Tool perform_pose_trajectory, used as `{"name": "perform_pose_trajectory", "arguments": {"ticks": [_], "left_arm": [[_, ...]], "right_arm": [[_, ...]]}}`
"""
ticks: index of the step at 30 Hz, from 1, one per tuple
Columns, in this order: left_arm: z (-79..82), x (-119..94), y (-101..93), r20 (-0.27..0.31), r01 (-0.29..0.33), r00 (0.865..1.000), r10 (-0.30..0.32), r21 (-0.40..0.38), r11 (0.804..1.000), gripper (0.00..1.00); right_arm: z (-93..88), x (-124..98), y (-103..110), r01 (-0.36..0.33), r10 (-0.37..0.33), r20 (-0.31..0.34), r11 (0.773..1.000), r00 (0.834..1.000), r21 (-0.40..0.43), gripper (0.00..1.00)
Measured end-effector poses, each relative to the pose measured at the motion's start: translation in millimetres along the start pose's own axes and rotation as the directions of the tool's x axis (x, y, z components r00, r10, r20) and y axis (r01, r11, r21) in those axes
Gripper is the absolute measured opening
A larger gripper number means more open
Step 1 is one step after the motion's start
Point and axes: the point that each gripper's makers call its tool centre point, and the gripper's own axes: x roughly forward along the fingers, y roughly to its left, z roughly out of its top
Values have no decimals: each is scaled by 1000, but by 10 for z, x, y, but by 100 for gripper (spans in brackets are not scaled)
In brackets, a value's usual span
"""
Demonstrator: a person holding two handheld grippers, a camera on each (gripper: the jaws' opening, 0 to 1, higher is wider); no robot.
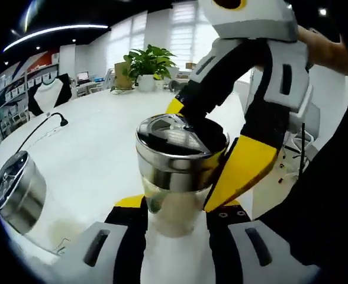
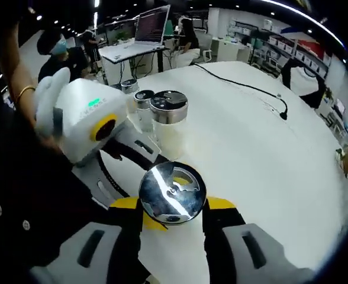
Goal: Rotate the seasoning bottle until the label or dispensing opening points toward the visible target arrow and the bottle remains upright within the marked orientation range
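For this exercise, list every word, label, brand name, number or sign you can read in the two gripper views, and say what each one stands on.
No text can be read in either view.
Seasoning bottle: its glass body and metal lid show no legible label.
Laptop screen: lines of content, too small and blurred to read.
Shelves at the room's edge: any signs are too blurred to read.
No target arrow or marking is legible on the table.

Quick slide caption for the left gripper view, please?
Both claws on the seasoning bottle: left claw at its glass body, right claw at the metal lid.
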Motion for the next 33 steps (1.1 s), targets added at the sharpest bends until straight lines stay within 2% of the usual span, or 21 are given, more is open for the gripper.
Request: {"name": "perform_pose_trajectory", "arguments": {"ticks": [1,3,5,8,13,18,22,25,28,30,33], "left_arm": [[-2,0,1,0,-5,1000,5,-2,1000,41],[-7,-14,12,2,-55,998,55,-15,998,41],[-16,-14,7,1,-66,998,66,-4,998,41],[-22,-13,45,-7,-97,995,97,-2,995,41],[-27,-27,62,-2,-122,993,122,-8,993,41],[-25,-35,68,-7,-111,994,111,6,994,41],[-42,-53,84,-19,-89,996,89,19,996,40],[-55,-85,101,-17,-50,999,50,6,999,39],[-73,-114,86,-32,-7,999,8,24,1000,38],[-94,-130,79,-42,11,999,-10,39,999,38],[-113,-164,67,-52,40,998,-37,55,998,38]], "right_arm": [[0,-6,-1,7,-7,4,1000,1000,15,36],[1,-38,-7,57,-58,13,993,998,100,36],[35,-49,-6,92,-97,29,985,995,146,36],[87,-41,-19,144,-159,48,962,986,230,36],[115,-12,-35,183,-202,53,950,978,252,38],[136,-1,-43,199,-223,62,945,973,261,38],[152,6,-46,183,-202,86,964,976,194,38],[172,9,-49,116,-130,133,987,983,111,38],[161,8,-11,40,-40,126,999,991,7,38],[156,11,21,-10,17,110,998,994,-62,38],[149,16,81,-102,117,73,979,990,-179,37]]}}
